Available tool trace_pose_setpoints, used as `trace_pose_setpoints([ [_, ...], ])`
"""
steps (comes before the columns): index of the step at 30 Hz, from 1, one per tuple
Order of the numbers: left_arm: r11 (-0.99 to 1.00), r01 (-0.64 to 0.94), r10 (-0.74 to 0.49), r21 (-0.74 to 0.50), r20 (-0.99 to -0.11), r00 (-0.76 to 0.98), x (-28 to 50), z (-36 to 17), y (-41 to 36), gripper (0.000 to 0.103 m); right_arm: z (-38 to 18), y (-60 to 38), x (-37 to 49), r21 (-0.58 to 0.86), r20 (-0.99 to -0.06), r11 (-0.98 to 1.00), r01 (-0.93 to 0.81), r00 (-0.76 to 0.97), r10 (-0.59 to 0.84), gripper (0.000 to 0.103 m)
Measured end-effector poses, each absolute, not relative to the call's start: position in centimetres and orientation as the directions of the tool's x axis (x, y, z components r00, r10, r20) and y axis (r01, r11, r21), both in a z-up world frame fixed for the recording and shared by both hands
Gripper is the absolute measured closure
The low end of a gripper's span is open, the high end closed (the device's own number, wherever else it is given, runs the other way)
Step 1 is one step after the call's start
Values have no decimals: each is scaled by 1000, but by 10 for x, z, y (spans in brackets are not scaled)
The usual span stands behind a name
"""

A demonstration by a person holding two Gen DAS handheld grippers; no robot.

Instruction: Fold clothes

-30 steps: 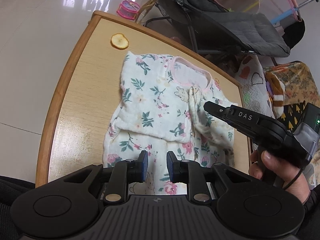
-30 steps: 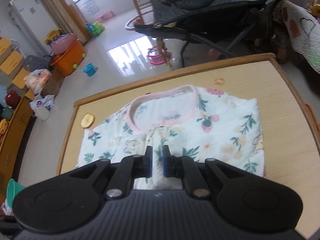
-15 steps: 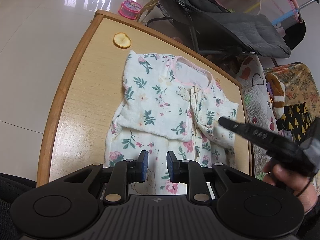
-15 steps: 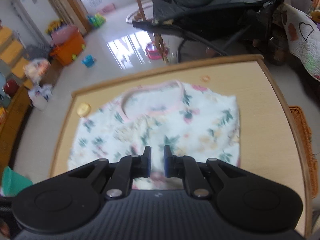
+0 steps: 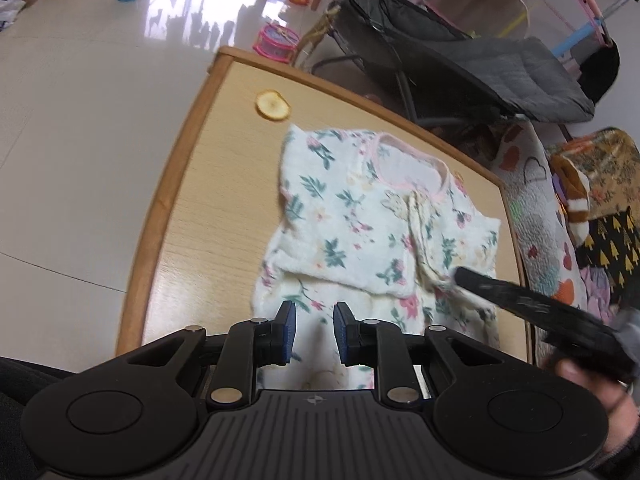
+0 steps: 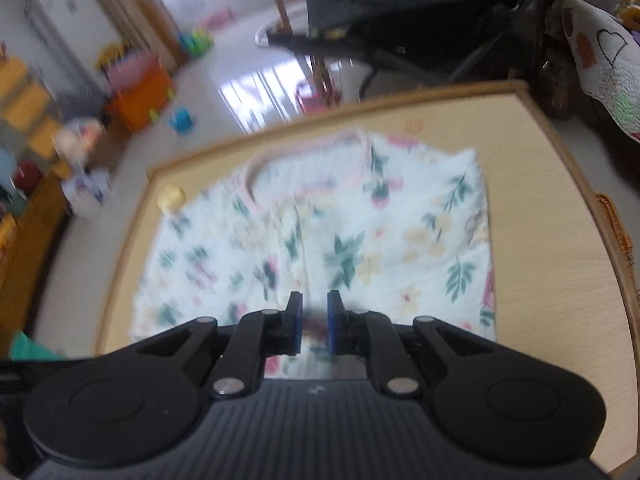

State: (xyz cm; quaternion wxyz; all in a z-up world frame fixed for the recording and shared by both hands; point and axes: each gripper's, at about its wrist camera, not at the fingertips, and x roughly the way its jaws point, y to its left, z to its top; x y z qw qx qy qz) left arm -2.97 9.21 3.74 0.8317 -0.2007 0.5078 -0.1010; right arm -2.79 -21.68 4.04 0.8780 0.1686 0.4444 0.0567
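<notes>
On table (image 5: 192, 208), floral garment (image 5: 352, 220)

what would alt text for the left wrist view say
A floral baby garment with a pink neckline lies partly folded on a wooden table. The left hand-held gripper hovers over its near hem, jaws opening with nothing between them. The right hand-held gripper reaches in from the right; a dried fruit slice lies beyond.

A garment (image 5: 360, 224) lies on the table (image 5: 192, 208), a round slice (image 5: 273, 105) beyond it.
</notes>
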Motion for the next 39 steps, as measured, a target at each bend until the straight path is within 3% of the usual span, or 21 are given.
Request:
trace_pose_setpoints([
  [1, 900, -49, -361, -434, -803, 475, -29, 38, 94, 58, 46, -221, -32, 326, -764, 944, 43, 600, 237, 91],
  [3, 900, -68, -344, -430, -798, 495, -26, 38, 98, 52, 57, -228, -41, 279, -774, 960, 29, 599, 207, 91],
  [11, 886, -71, -356, -459, -770, 530, 12, 42, 101, 52, 55, -261, -86, 305, -797, 946, 108, 573, 192, 90],
  [18, 923, -32, -314, -385, -796, 517, 45, 35, 86, 52, 44, -261, -98, 374, -788, 916, 148, 572, 229, 90],
  [27, 924, -37, -319, -380, -821, 474, 54, 20, 78, 56, 40, -259, -97, 394, -783, 908, 141, 569, 251, 90],
  [31, 924, -37, -320, -381, -823, 469, 54, 13, 76, 76, 38, -260, -98, 397, -785, 906, 149, 567, 251, 90],
  [39, 931, -18, -309, -366, -811, 496, 51, 10, 72, 93, 33, -262, -100, 406, -792, 898, 170, 555, 253, 90],
])
